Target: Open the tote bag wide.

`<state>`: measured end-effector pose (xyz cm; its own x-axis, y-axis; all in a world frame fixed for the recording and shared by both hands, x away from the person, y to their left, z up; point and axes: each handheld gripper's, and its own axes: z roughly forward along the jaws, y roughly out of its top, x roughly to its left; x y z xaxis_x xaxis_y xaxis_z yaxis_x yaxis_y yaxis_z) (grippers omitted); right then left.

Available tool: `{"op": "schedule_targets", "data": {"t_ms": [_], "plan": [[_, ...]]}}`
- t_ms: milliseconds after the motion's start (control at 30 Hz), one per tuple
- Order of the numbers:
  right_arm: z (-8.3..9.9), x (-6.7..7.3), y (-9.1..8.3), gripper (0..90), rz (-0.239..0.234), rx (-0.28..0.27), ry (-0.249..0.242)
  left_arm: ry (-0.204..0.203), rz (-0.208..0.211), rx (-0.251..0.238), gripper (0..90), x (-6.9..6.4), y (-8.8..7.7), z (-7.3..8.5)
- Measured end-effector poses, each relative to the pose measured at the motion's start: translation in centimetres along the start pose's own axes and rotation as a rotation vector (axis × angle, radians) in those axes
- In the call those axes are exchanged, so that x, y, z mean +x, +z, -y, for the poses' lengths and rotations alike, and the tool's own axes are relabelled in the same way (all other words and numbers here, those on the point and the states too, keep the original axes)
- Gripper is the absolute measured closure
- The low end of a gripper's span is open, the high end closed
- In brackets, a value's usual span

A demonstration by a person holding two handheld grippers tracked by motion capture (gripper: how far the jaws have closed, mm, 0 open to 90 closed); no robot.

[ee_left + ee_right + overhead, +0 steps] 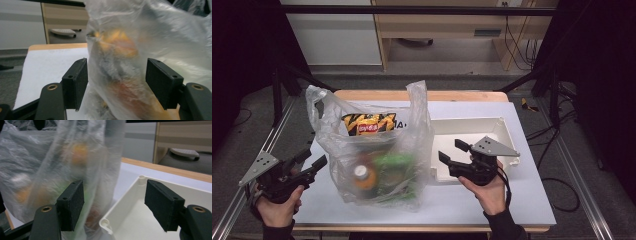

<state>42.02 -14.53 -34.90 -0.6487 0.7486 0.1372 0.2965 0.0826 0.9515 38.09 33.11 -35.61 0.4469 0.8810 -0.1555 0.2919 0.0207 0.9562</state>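
A clear plastic bag (377, 150) stands upright mid-table, its two handles sticking up. Inside I see a yellow-and-black chips packet (368, 123), an orange-capped bottle (362, 175) and a green packet (394, 165). My left gripper (313, 157) is open at the bag's left side, tips close to the film. In the left gripper view the bag (150, 37) bulges ahead of the open jaws of that gripper (116, 80), and no pad presses on it. My right gripper (452, 150) is open just right of the bag. Its own view puts the bag (37, 157) at the left of that gripper (115, 202).
A shallow white tray (472, 122) lies right of the bag, its near left corner under my right gripper; its rim (175, 187) shows in the right gripper view. The white tabletop (462, 200) has bare room in front. Metal rails flank the table.
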Motion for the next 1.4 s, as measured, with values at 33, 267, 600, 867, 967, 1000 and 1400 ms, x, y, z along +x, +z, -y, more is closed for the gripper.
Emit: {"op": "schedule_targets", "data": {"t_ms": [33,267,600,867,967,1000,1400], "plan": [[-0.2,0.3,0.2,32.4,-0.010,0.000,0.000,0.001,0.022,-0.008,34.3,-0.4,-0.2,-0.2],[-1.1,2.3,1.7,37.9,-0.078,0.014,-0.018,0.024,0.081,0.006,35.3,-2.2,0.2,-0.4],[-0.6,3.8,3.7,69.6,-0.152,0.075,-0.047,0.064,0.116,0.135,71.2,-3.4,2.1,0.5],[-0.2,3.9,3.3,90.0,-0.185,0.098,-0.059,0.069,0.134,0.151,90.0,-3.1,1.9,0.9],[0.1,3.8,2.9,90.0,-0.194,0.100,-0.054,0.068,0.146,0.149,90.0,-3.1,1.6,1.0],[0.3,3.8,2.7,90.0,-0.196,0.103,-0.054,0.071,0.149,0.150,90.0,-3.1,1.5,1.0],[4.0,4.7,1.9,90.0,-0.240,0.186,-0.042,0.084,0.157,0.220,90.0,-3.3,0.2,4.6]]}}
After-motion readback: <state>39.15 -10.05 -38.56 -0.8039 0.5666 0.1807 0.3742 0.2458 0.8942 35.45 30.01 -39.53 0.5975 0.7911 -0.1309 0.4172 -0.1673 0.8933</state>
